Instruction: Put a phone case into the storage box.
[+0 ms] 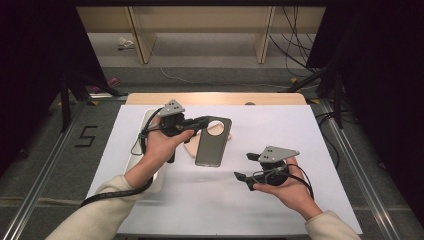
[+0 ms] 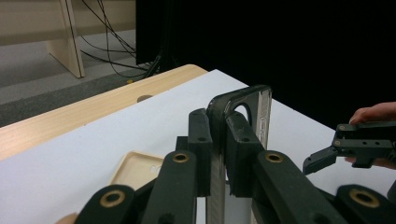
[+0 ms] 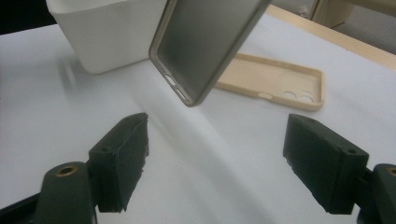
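Observation:
A dark grey phone case (image 1: 209, 145) with a round camera hole hangs clear of the white mat, held by its top edge. My left gripper (image 1: 204, 121) is shut on that edge, and in the left gripper view the jaws (image 2: 218, 126) clamp the case's rim (image 2: 261, 100). Under and behind it a beige phone case (image 1: 189, 148) lies flat on the mat. My right gripper (image 1: 243, 166) stands open to the right of the grey case, apart from it. In the right gripper view, the gap in the right gripper (image 3: 215, 154) has only mat in it, with the grey case (image 3: 205, 46) ahead and the beige case (image 3: 275, 79) behind.
A white rectangular bin (image 1: 134, 150) stands at the mat's left side, partly behind my left forearm; its wall (image 3: 102, 42) appears beside the grey case. The white mat (image 1: 300, 130) covers a wooden table (image 1: 215, 98). Dark drapes and cables flank the table.

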Demonstrator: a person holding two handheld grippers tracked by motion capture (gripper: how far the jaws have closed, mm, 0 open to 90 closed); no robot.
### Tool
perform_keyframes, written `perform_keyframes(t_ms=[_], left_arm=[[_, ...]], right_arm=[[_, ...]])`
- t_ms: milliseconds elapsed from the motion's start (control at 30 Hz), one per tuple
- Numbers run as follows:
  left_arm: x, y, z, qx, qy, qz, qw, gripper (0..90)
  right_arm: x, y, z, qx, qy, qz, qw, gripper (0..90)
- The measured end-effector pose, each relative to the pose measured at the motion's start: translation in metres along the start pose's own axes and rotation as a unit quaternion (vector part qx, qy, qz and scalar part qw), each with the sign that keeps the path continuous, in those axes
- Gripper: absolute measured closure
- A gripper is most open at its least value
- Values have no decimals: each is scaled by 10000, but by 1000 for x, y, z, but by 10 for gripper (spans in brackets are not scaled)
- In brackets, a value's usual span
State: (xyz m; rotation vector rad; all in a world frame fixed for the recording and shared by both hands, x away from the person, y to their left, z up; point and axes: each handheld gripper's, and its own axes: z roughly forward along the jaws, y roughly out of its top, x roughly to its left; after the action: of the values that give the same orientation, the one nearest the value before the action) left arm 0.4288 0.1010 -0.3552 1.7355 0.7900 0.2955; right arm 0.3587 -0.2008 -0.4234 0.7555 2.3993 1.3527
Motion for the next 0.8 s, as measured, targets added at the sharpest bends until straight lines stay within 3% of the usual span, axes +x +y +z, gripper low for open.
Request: perform_keyframes(t_ms=[367,800], left_arm=[[8,8,-17,-189,-22,87,9998,817],[32,23,-42,-394,71,147,9991,817]], right_arm=[[-4,-4,-5,-55,-56,136,9999,226],[-5,-7,-7,-29,-102,243,9996,228]])
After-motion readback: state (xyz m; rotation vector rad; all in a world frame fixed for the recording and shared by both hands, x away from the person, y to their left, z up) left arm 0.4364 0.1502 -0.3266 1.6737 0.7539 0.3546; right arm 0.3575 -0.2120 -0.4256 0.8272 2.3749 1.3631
